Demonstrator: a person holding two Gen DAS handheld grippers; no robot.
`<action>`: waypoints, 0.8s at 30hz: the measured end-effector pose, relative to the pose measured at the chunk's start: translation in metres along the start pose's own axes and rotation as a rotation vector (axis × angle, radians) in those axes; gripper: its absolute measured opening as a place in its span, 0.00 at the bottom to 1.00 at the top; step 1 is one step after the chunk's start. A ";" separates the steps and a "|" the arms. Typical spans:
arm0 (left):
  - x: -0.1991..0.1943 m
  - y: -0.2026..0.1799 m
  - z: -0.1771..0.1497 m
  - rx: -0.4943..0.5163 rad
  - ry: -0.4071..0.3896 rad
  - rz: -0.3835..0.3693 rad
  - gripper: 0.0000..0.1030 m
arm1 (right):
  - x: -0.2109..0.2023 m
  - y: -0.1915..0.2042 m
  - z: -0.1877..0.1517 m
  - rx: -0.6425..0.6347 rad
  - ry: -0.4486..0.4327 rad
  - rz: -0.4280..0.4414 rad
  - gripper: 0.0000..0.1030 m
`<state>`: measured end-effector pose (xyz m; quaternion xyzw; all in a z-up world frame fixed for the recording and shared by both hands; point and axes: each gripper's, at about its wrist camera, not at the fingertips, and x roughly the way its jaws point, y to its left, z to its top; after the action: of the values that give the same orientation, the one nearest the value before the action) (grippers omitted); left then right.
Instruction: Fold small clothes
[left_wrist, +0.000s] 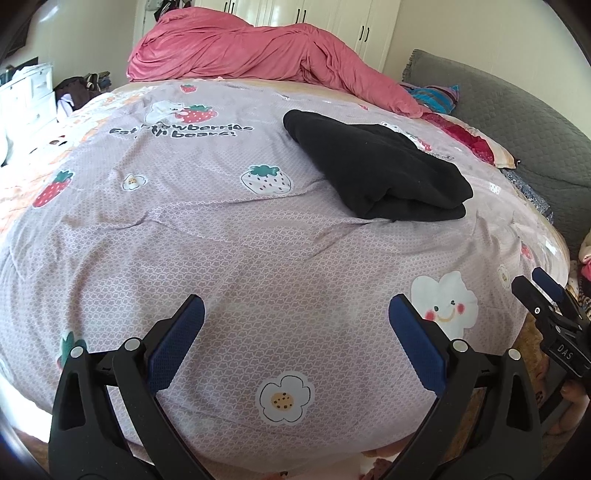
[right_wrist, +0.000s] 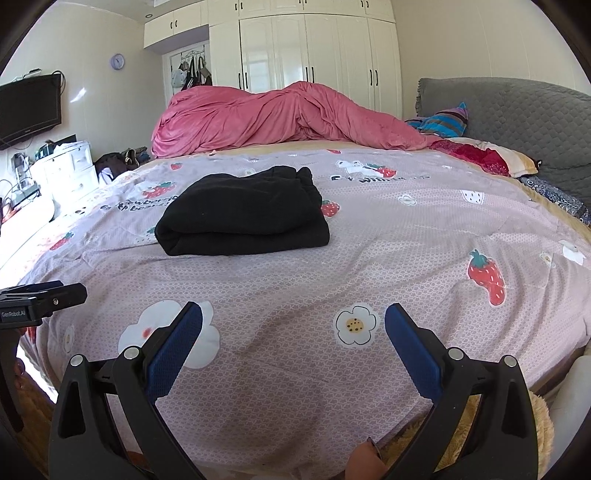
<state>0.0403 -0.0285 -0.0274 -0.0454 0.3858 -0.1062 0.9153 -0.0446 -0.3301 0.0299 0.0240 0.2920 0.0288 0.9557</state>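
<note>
A black garment (left_wrist: 380, 166) lies folded into a thick rectangle on the lilac strawberry-print bedcover (left_wrist: 229, 236); it also shows in the right wrist view (right_wrist: 243, 214), left of centre. My left gripper (left_wrist: 295, 317) is open and empty, above the near part of the bed, well short of the garment. My right gripper (right_wrist: 293, 325) is open and empty, also above the near bed edge. The right gripper's fingers show at the right edge of the left wrist view (left_wrist: 546, 295). The left gripper shows at the left edge of the right wrist view (right_wrist: 40, 299).
A bunched pink duvet (right_wrist: 280, 118) lies across the far side of the bed. Pillows (right_wrist: 480, 155) and a grey headboard (right_wrist: 517, 114) are at the right. White drawers (right_wrist: 66, 166) and a wall TV (right_wrist: 29, 107) stand left. White wardrobes (right_wrist: 314, 48) line the back wall.
</note>
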 end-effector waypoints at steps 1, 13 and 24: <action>0.000 0.000 0.000 0.001 0.000 -0.001 0.91 | 0.000 0.000 0.000 0.001 0.000 0.001 0.96; 0.000 -0.003 -0.001 0.003 0.007 -0.015 0.91 | 0.000 0.000 0.000 0.000 -0.002 -0.002 0.96; -0.002 -0.002 -0.001 0.003 0.004 -0.005 0.91 | -0.002 -0.001 -0.001 0.002 -0.003 -0.007 0.96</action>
<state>0.0378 -0.0302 -0.0265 -0.0449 0.3873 -0.1091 0.9144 -0.0469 -0.3310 0.0300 0.0241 0.2906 0.0251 0.9562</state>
